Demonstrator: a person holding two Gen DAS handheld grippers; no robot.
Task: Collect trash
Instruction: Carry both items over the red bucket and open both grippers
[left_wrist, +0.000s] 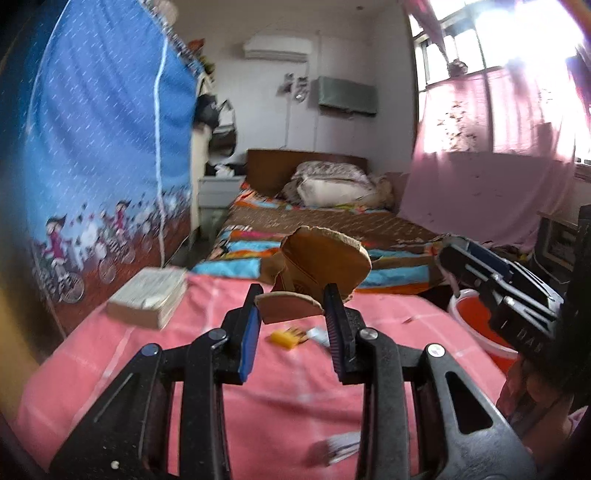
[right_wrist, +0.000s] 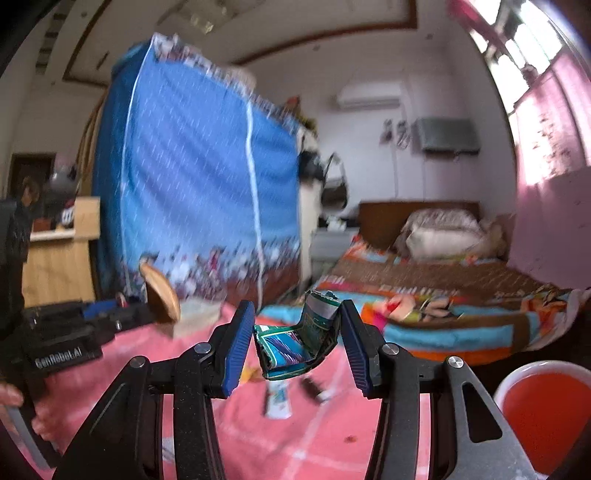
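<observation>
Pink checked cloth (left_wrist: 258, 398) covers the surface under both grippers, and a red bucket with a white rim (right_wrist: 546, 410) stands just off its right edge. On the cloth's far left part lies a thick, worn book (left_wrist: 149, 295). The left gripper (left_wrist: 291, 321) is clamped on a torn piece of brown cardboard (left_wrist: 325, 266): the lower flap sits between the blue pads at about half spread, and the rest of the piece curls up and beyond the fingertips, clear of the cloth. The right gripper (right_wrist: 297, 345) holds a crumpled green and blue carton (right_wrist: 299, 343) in the air; its far end presses against the right pad, its near end reaches the left pad, and the jaws stand at about half spread. Below the two grippers, near the middle of the cloth, small scraps lie loose: a yellow piece (left_wrist: 286, 338) with a pale wrapper just beside it, and in the right wrist view a flat white and blue wrapper (right_wrist: 279, 400) next to a small dark item (right_wrist: 314, 387).
</observation>
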